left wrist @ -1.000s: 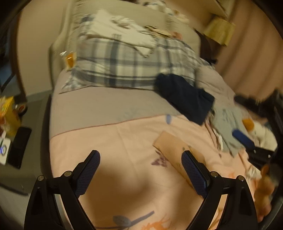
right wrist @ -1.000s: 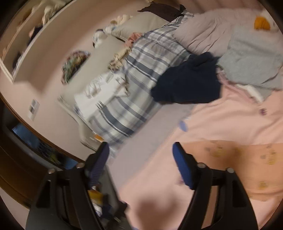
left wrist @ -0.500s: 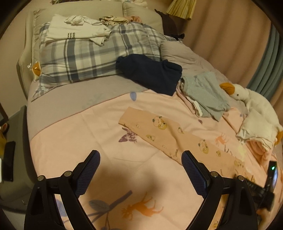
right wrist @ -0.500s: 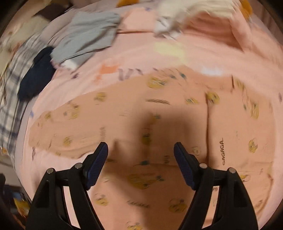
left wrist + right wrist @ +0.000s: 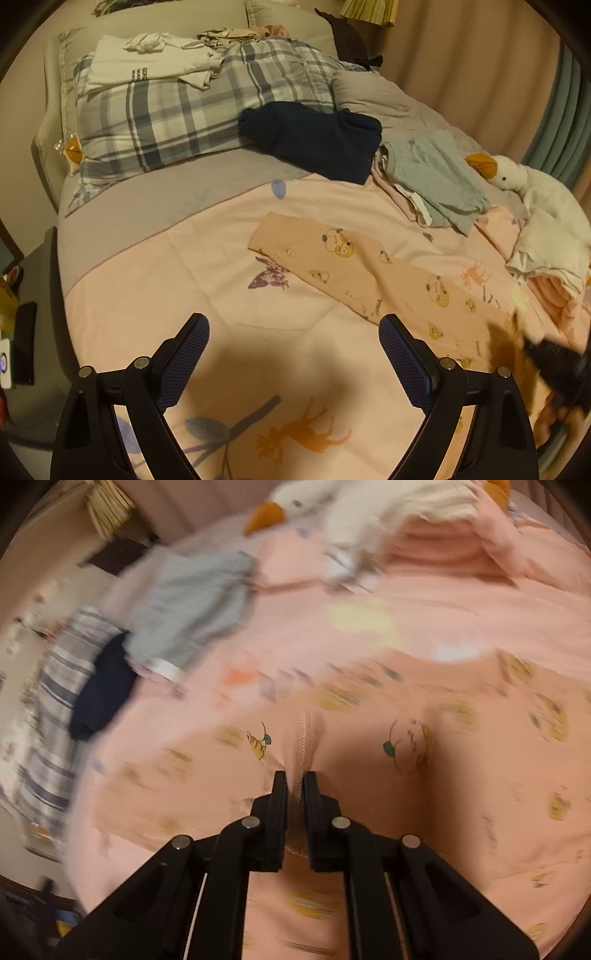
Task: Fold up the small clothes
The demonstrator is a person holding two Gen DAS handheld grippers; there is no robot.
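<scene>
A peach child's garment (image 5: pixel 369 273) with cartoon prints lies stretched across the pink printed blanket (image 5: pixel 221 280). My left gripper (image 5: pixel 293 325) is open above bare blanket, just short of the garment's near edge, with nothing between its fingers. My right gripper (image 5: pixel 294 775) is down on the peach garment (image 5: pixel 406 738). Its jaws are closing, and a ridge of the fabric with a ribbed seam is pinched between the pads. In the left wrist view the right gripper (image 5: pixel 554 362) shows as a dark blur at the garment's right end.
A plaid pillow (image 5: pixel 177 110) with pale folded clothes lies at the head of the bed. A navy garment (image 5: pixel 314 140) and a grey-blue one (image 5: pixel 436 173) lie beyond the peach one. A goose plush (image 5: pixel 535 192) sits at right. The bed's edge and a nightstand (image 5: pixel 26 339) are at left.
My right gripper swung down from facing the pillows onto the peach garment, and its wide jaws came together on a fold of it. The left gripper shifted a little and stayed open.
</scene>
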